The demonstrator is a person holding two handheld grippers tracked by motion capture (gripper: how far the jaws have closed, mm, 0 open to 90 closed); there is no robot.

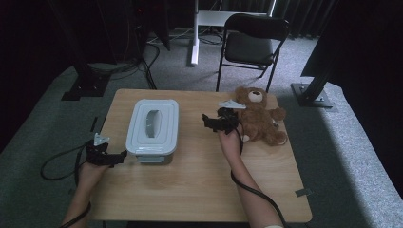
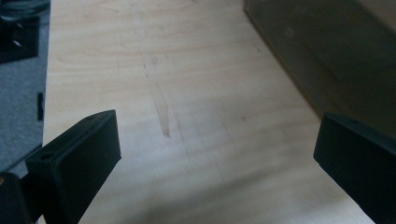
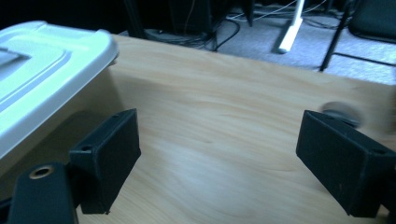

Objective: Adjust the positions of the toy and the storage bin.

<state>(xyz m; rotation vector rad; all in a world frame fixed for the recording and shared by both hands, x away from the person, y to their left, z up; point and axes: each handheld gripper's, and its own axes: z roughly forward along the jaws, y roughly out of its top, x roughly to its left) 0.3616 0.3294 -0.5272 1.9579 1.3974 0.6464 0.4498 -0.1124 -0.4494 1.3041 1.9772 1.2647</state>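
Forearms come in from the near edge of the wooden table (image 1: 199,185). At the left, the left gripper (image 1: 116,157) hovers just beside the near left corner of the lidded plastic storage box (image 1: 153,128), jaws spread wide and empty; its own view adds bare wood grain and the box's shadowed wall. Further right, the right gripper (image 1: 207,121) sits between box and brown teddy bear (image 1: 259,116), jaws likewise apart, holding nothing. Its view shows the lid's white rim close up. No writing is legible anywhere.
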